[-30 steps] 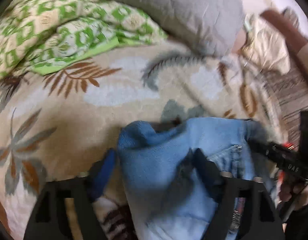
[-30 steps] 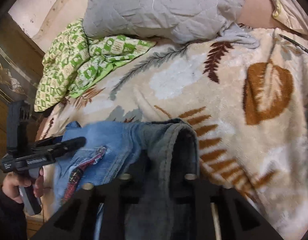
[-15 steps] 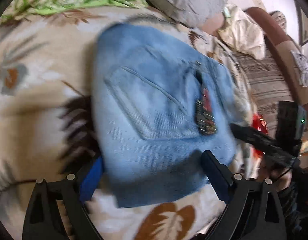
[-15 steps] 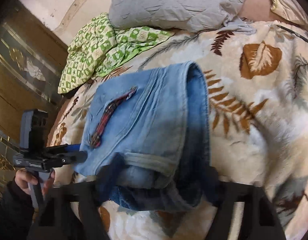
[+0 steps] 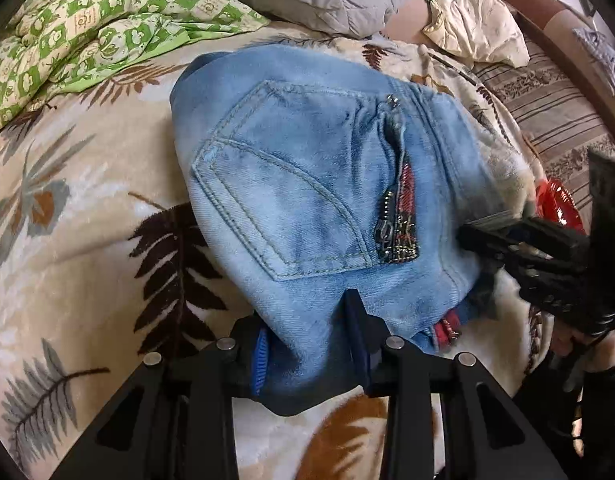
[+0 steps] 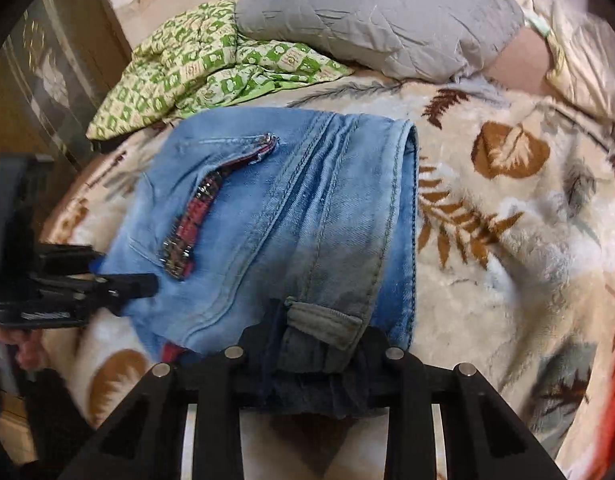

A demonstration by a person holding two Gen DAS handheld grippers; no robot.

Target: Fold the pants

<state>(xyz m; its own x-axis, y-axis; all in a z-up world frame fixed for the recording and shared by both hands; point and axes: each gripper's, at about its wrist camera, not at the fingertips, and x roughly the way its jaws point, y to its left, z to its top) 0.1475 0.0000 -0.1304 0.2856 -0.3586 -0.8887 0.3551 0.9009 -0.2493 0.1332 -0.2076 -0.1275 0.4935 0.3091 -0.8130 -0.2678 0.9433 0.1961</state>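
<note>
The pants (image 5: 315,200) lie folded into a small bundle on the leaf blanket (image 5: 87,208), just in front of the gray pillow (image 6: 371,20). The left gripper (image 5: 307,344) and right gripper (image 6: 319,344) both pinch the near edge. Folding looks almost done; letting go is left.

- My bed's leaf-print blanket (image 5: 87,216) carries everything.
- The folded jeans (image 5: 315,184) lie on it — middle.
- Green checked quilt (image 6: 195,68) and grey pillow (image 6: 371,16) lie beyond.
</note>
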